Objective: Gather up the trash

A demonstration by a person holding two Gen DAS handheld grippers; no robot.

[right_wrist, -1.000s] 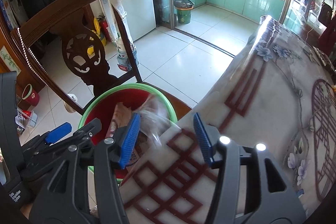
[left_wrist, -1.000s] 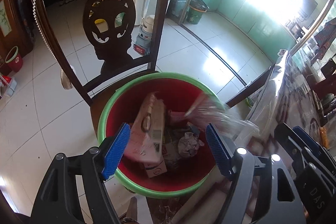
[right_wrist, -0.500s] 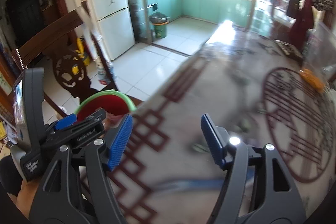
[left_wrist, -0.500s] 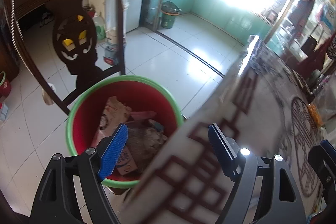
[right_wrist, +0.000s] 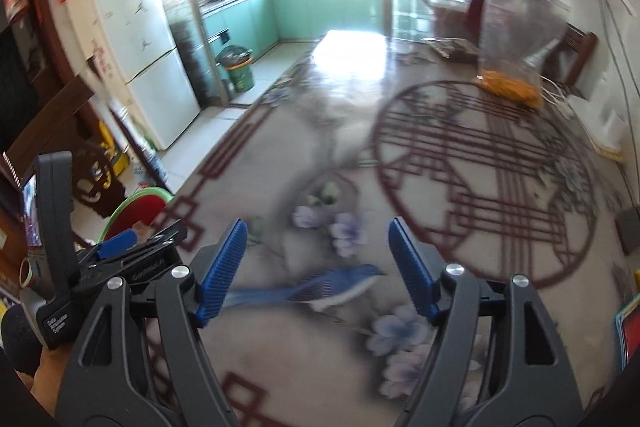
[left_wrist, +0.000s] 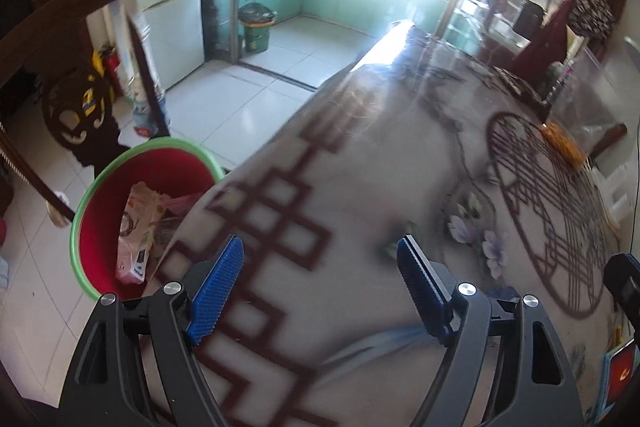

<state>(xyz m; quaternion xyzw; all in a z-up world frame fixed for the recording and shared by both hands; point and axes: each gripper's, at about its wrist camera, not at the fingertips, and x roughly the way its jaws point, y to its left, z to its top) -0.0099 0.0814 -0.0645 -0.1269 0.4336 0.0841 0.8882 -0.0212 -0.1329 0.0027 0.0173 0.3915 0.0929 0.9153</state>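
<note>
A round red plastic trash bucket with a green rim (left_wrist: pixel 105 223) is standing upright just off the table's left edge, partly hidden by that edge. Inside, a pink-and-cream printed paper carton (left_wrist: pixel 134 243) is leaning on end against crumpled wrappers, possibly plastic.

We see a patterned tablecloth (right_wrist: pixel 460 163) covering the table, a clear bag of orange pieces (right_wrist: pixel 516 39) upright at its far side, a white refrigerator (right_wrist: pixel 136 43), a green kitchen bin (right_wrist: pixel 238 67), and a carved wooden chair (left_wrist: pixel 76 99).
</note>
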